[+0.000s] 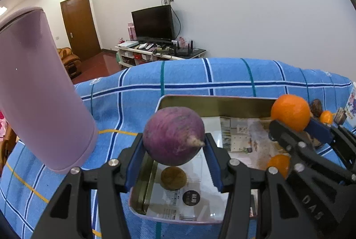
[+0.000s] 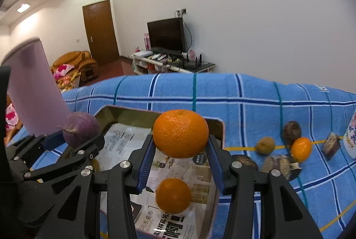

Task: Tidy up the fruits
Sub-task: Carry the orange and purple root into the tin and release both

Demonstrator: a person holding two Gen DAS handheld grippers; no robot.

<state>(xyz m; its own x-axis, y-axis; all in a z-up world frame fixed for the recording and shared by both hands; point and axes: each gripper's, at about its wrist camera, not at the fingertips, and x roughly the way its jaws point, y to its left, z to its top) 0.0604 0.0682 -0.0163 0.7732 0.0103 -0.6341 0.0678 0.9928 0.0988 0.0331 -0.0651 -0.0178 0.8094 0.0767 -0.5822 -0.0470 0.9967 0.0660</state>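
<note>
L gripper (image 1: 174, 147) clamps round purple passion fruit (image 1: 173, 135) btwn its blue pads, pads touching fruit at 3 and 9 o'clock, stem nub pointing to 3. Fruit hangs above rectangular gold-walled metal tin tray (image 1: 213, 103) lined w/ printed paper. Below it in tray: small brown-green round fruit (image 1: 173, 177) at 6 o'clock of the purple one.

R gripper (image 2: 180, 151) holds large round orange mandarin (image 2: 180, 133) btwn blue pads, lower sides gripped, also over tray. Smaller orange mandarin (image 2: 173, 195) lies in tray at 6 o'clock of the held one.

On blue checked cloth (image 2: 255, 105) at 3 o'clock of tray, apart from it: small greenish-brown fruit (image 2: 265, 145), dark brown round fruit (image 2: 292, 129), small orange kumquat-like fruit (image 2: 301, 149).

Tall mauve cylinder cup (image 1: 37, 87) stands at 9 o'clock of tray.
</note>
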